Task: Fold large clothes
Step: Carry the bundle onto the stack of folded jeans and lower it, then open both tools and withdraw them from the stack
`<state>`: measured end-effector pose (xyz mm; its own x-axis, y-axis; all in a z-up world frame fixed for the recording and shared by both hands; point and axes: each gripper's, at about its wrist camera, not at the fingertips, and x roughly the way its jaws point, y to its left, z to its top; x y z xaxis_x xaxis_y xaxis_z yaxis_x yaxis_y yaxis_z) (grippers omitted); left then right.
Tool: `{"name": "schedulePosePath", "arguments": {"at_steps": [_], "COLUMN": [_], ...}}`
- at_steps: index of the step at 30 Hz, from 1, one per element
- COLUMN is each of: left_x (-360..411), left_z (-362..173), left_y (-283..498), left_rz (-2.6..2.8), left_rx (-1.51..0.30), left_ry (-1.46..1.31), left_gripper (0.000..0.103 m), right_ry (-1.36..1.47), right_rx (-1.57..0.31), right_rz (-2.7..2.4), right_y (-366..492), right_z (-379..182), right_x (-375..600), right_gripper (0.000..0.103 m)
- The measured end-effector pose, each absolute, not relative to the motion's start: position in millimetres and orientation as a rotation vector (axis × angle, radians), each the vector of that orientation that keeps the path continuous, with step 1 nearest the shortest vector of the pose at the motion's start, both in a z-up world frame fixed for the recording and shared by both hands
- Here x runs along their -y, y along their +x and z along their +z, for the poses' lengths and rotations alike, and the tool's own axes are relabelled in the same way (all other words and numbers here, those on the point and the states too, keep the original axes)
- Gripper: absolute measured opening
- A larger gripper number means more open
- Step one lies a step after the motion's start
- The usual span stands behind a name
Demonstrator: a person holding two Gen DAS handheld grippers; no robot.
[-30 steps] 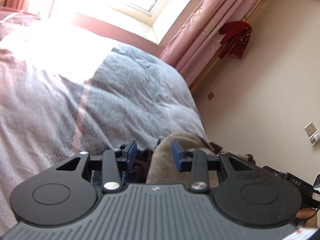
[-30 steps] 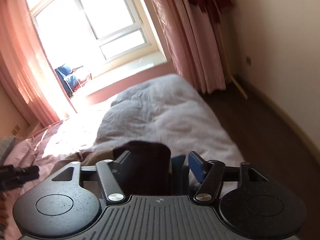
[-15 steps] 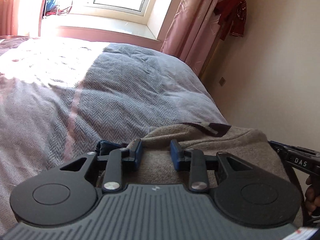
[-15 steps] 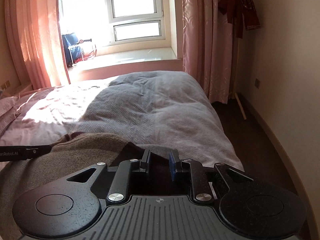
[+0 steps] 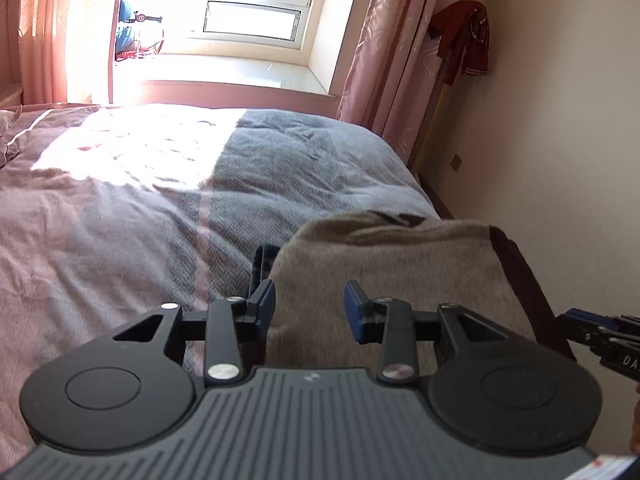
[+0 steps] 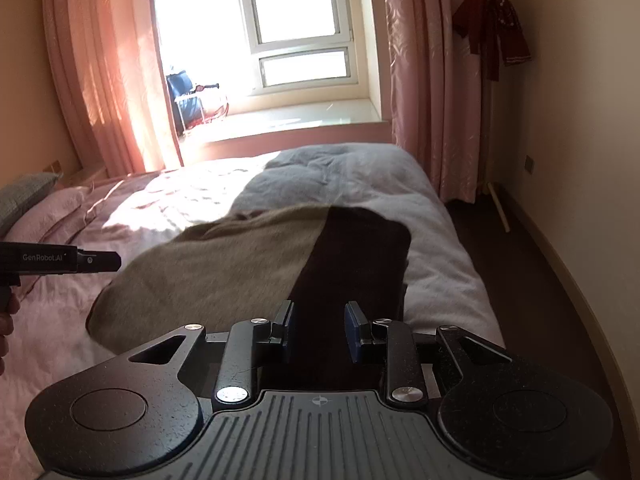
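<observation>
A tan knitted garment [image 5: 400, 264] with a dark brown panel [image 6: 360, 256] lies bunched and folded on the bed near its right edge. My left gripper [image 5: 310, 308] is open, its blue-padded fingers straddling the garment's left edge with cloth showing between them. Open as well, my right gripper [image 6: 319, 328] has the dark panel running between its fingers. The right wrist view shows the left gripper's body [image 6: 60, 262] at the far left. In the left wrist view the right one [image 5: 600, 336] sits at the far right. Whether the pads touch the cloth is unclear.
The bed carries a grey and pink duvet [image 5: 140, 220], sunlit toward the window [image 6: 296, 20]. Pink curtains [image 6: 420, 80] hang on both sides of it. A red garment [image 6: 492, 28] hangs on a stand by the wall. Dark floor [image 6: 520, 280] runs along the bed's right side.
Both grippers swung up to face the window. The garment went from a lifted bunch to a spread heap on the duvet. The jaws of both grippers stand a little wider than half a second ago.
</observation>
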<state>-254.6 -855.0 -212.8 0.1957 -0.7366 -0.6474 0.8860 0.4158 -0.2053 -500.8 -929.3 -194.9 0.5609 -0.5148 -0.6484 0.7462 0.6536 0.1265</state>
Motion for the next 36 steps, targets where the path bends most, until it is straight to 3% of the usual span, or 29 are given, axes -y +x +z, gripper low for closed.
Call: {"name": "schedulePosePath", "arguments": {"at_steps": [5, 9, 14, 20, 32, 36], "left_x": [862, 860, 835, 790, 681, 652], "left_z": [-250, -238, -200, -158, -113, -106], "left_y": [-262, -262, -268, -294, -344, -356], "left_rz": [-1.091, -1.076, -1.081, -1.107, -1.17, -1.181], "left_rx": [-0.814, -0.791, -0.785, -0.77, -0.728, -0.72], "left_ry": [0.347, 0.385, 0.376, 0.423, 0.479, 0.49], "left_gripper": [0.033, 0.033, 0.048, 0.068, 0.089, 0.091], "right_ry": [0.415, 0.448, 0.534, 0.561, 0.58, 0.594], "right_rx": [-0.644, -0.638, -0.608, -0.623, -0.599, -0.599], "right_rz": [-0.772, -0.786, -0.808, -0.827, -0.859, -0.88], "right_y": [-477, -483, -507, -524, -558, -565], "right_z": [-210, -189, -165, -138, -90, -82], "right_x": [937, 931, 896, 841, 741, 716], "right_gripper": [0.024, 0.026, 0.054, 0.059, 0.061, 0.061]}}
